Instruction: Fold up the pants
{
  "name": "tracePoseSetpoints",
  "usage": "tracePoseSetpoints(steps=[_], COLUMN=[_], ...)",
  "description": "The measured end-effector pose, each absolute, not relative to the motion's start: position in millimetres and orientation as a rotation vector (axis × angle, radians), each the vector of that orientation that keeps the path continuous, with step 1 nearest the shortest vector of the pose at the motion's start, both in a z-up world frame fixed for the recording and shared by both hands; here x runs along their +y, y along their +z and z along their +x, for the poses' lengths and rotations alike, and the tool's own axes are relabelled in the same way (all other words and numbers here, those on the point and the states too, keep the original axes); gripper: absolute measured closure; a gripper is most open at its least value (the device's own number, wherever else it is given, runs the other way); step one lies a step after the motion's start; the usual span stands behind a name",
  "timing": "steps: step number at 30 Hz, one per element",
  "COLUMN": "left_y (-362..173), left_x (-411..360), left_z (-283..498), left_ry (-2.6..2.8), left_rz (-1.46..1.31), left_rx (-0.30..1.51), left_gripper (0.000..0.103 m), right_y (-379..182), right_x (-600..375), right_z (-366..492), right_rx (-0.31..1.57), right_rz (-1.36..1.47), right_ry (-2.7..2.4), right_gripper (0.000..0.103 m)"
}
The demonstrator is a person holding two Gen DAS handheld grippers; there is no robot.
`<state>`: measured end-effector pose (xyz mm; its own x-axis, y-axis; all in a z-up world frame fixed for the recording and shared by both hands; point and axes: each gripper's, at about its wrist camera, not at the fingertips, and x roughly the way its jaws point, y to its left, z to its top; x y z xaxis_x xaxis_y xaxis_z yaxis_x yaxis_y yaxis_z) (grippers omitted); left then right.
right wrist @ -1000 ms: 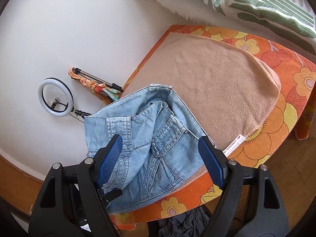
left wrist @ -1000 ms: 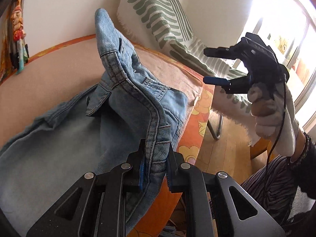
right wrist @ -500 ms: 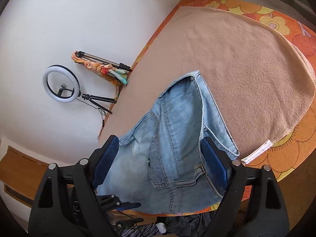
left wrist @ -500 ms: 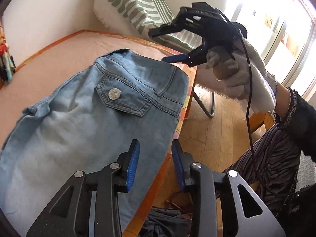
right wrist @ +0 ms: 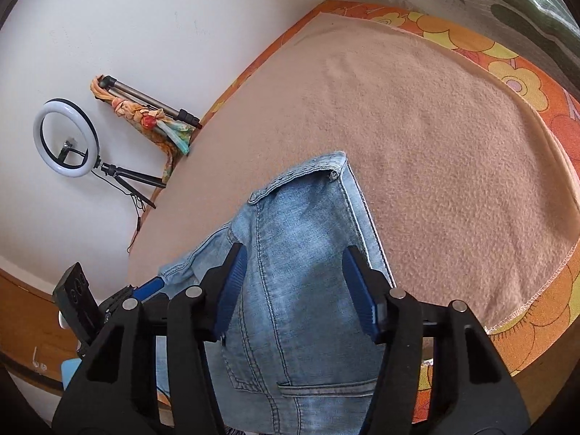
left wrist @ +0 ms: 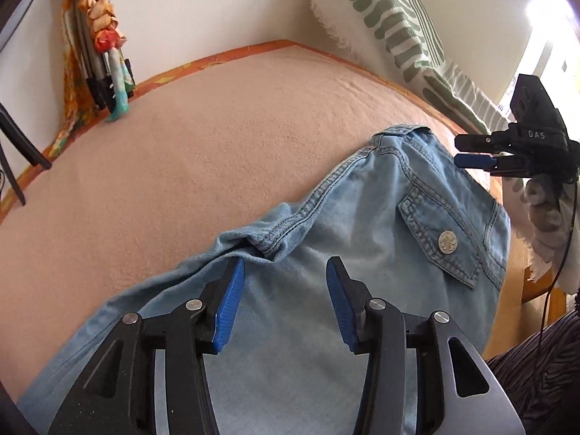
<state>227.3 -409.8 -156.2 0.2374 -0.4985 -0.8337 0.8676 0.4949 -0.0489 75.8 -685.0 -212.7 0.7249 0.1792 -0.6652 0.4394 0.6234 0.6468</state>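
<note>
Light-blue jeans (left wrist: 362, 253) lie flat on the beige blanket (left wrist: 217, 152) – left tool (left wrist: 282, 297) opening, right tool (right wrist: 293, 286) closing, both empty; only the right wrist view shows the ring light (right wrist: 65, 137)

I count one pair of jeans (left wrist: 362, 239) on blanket (left wrist: 217, 137), near its front edge. Two grippers: left (left wrist: 282, 301), right (right wrist: 293, 286). One ring light (right wrist: 65, 137) (on small stand). One tripod (right wrist: 145, 99), scarf-wrapped, at far left corner. One striped cushion (left wrist: 380, 25) at far right corner. One pocket button (left wrist: 448, 242) visible.
</note>
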Motion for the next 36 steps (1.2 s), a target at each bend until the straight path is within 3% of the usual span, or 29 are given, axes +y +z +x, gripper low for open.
tracePoseSetpoints(steps=[4,8,10,11,12,13,19,27,28,29,31,36], left_y=[-172.1,-171.4,-169.8,-170.0,-171.1,-172.2,-173.7,-158.1,-154.8,-152.8,-153.9,-173.7], left_x=[-419.9,-423.1,-425.6,-426.6,-426.7,-425.5,-428.5,-420.3,-416.2,-413.0,-410.8,-422.3], left_z=[236.4,257.1,267.4,271.5,274.4,276.8,272.5,285.0,287.7,290.6,295.4,285.0], left_ry=[-0.903,-0.941,-0.947,-0.947,-0.944,-0.941,-0.932,-0.950,-0.973,-0.995,-1.027,-1.040], left_rz=[0.569,0.475,0.436,0.426,0.423,0.420,0.471,0.369,0.336,0.309,0.285,0.443], left_rx=[0.879,0.920,0.930,0.932,0.928,0.921,0.825,0.798,0.802,0.815,0.868,0.904], left_gripper=[0.057,0.057,0.066,0.071,0.083,0.086,0.086,0.088,0.082,0.075,0.036,0.035], right_y=[-215.3,-218.7,-222.1,-223.1,-223.1,-222.1,-186.9,-172.5,-173.4,-176.8,-186.7,-203.5], right_x=[-686.2,-683.9,-684.4,-685.7,-686.4,-686.9,-679.6,-709.8,-709.6,-708.9,-705.9,-696.7], right_z=[83.9,92.2,95.6,96.9,98.4,99.2,102.3,79.4,79.5,81.5,85.3,105.6], right_rx=[0.785,0.802,0.809,0.807,0.803,0.797,0.720,0.675,0.689,0.711,0.748,0.808], right_rz=[0.884,0.858,0.851,0.860,0.865,0.863,0.720,0.785,0.774,0.774,0.766,0.739], right_ry=[-0.197,-0.202,-0.217,-0.217,-0.218,-0.221,-0.250,-0.226,-0.217,-0.199,-0.207,-0.193], right_gripper=[0.049,0.067,0.074,0.081,0.086,0.094,0.102,0.101,0.097,0.083,0.057,0.055])
